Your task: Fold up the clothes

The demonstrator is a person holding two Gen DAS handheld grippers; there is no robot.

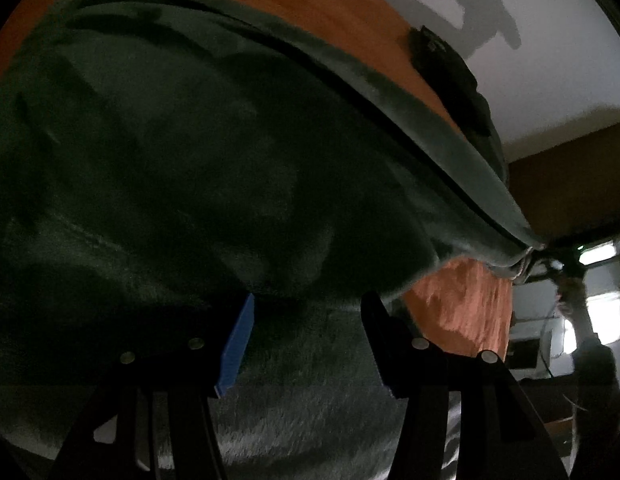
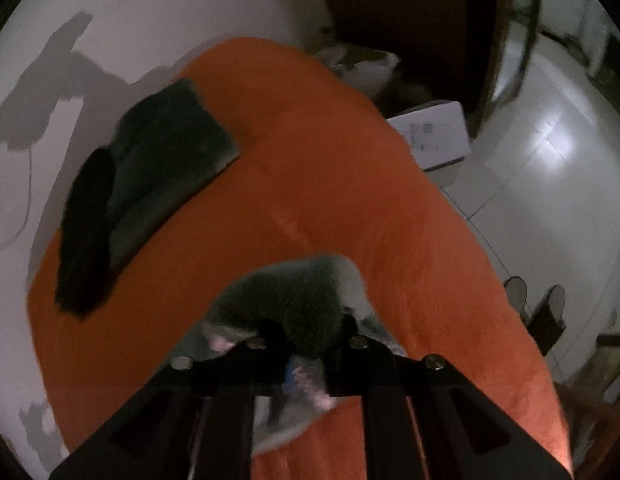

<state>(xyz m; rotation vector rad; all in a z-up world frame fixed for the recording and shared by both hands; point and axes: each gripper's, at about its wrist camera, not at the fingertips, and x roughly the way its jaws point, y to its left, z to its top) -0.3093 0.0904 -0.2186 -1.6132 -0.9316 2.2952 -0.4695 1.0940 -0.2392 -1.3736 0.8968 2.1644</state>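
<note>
Two grippers show, one per view, and the clothes count as three: one large dark green fleece garment and two folded pieces. In the left wrist view the left gripper (image 1: 305, 316) stands with its jaws apart over the garment (image 1: 169, 168); the blue pad (image 1: 235, 348) of its left finger lies against the pile, the tip of that finger sunk in shadow, and whether either finger presses the fabric cannot be told. The garment covers most of the orange cloth (image 1: 462, 304) on the bed, its long hem running toward the right edge, where its far corner meets the right gripper (image 1: 558, 264), small and blurred there. A dark folded piece (image 1: 450, 80) lies at the far edge by the wall, partly cut off by the hem. In the right wrist view, a black folded piece (image 2: 85, 232) and a grey-green one (image 2: 169, 168) overlap at the far left edge of the bed. The right gripper (image 2: 305, 340) has a bunched corner of fleece (image 2: 297, 300) between its jaws, which stand a little apart; the blur hides whether they pinch it. A white box (image 2: 434, 132) sits on the floor beyond the right edge; its contents are hidden. Two slippers (image 2: 534, 300) stand further right.
</note>
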